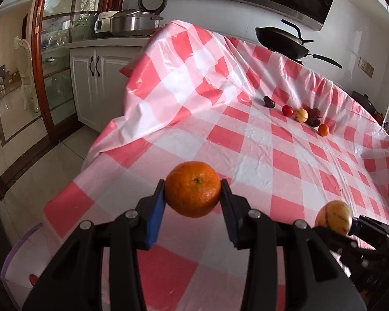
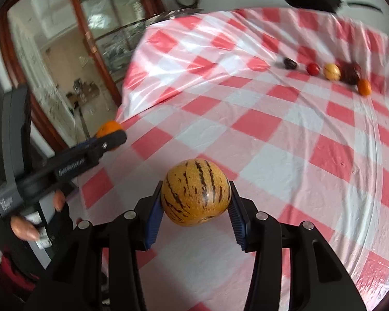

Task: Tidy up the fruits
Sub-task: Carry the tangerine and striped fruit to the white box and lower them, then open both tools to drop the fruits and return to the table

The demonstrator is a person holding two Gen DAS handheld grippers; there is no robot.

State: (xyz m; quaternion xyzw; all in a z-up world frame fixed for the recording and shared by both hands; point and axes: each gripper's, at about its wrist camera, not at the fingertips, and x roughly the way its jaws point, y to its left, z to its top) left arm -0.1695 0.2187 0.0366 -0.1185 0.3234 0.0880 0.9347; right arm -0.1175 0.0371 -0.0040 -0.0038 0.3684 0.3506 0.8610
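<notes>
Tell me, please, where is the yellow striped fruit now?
The yellow striped fruit is clamped in the right gripper, above the near part of the checked tablecloth. In the left wrist view it appears at the lower right, beside the held orange.

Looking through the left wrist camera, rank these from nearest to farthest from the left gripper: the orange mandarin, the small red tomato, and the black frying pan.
1. Orange mandarin, clamped in the left gripper.
2. Small red tomato, in the fruit row, far right.
3. Black frying pan, beyond the cloth.

Red-and-white checked plastic tablecloth (image 1: 259,140), black frying pan (image 1: 282,42), open silver rice cooker (image 1: 134,20), white cabinet with dark handles (image 1: 96,77), wood-framed glass door (image 1: 54,59)
</notes>
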